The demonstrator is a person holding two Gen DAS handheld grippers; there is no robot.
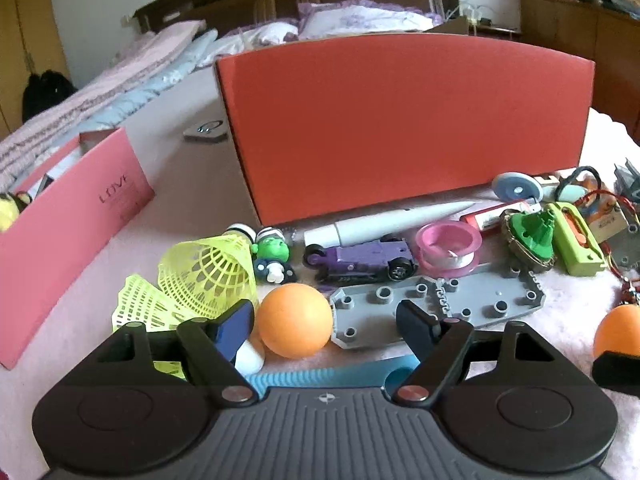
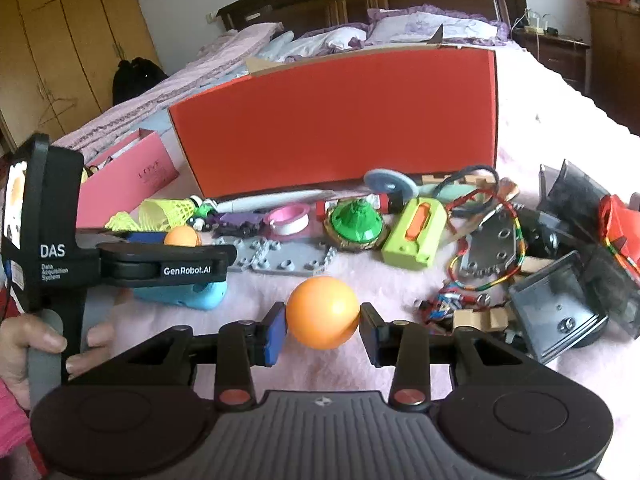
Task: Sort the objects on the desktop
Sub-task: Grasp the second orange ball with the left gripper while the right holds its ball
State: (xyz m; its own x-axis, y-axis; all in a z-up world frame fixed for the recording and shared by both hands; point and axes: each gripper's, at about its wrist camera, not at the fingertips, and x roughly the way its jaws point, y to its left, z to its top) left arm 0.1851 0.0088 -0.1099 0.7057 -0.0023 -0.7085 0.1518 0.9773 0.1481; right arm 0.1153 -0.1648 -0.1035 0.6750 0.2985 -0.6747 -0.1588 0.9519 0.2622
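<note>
Right gripper (image 2: 322, 326) pinches an orange ball (image 2: 322, 312) between its pads, just above the pink bedcover (image 2: 360, 368). Left gripper (image 1: 326, 322) hangs with its jaws spread, a second orange ball (image 1: 295, 320) lying loose between them beside yellow shuttlecocks (image 1: 208, 276) and a grey plate (image 1: 432, 308). Beyond the toy clutter stands a red box (image 1: 404, 120), with a pink box (image 1: 68, 216) off to its left.

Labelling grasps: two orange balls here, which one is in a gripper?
The orange ball clamped by the right gripper, nearest the grey plates' right end. The other orange ball lies free beside the yellow shuttlecocks, inside the open left gripper.
</note>
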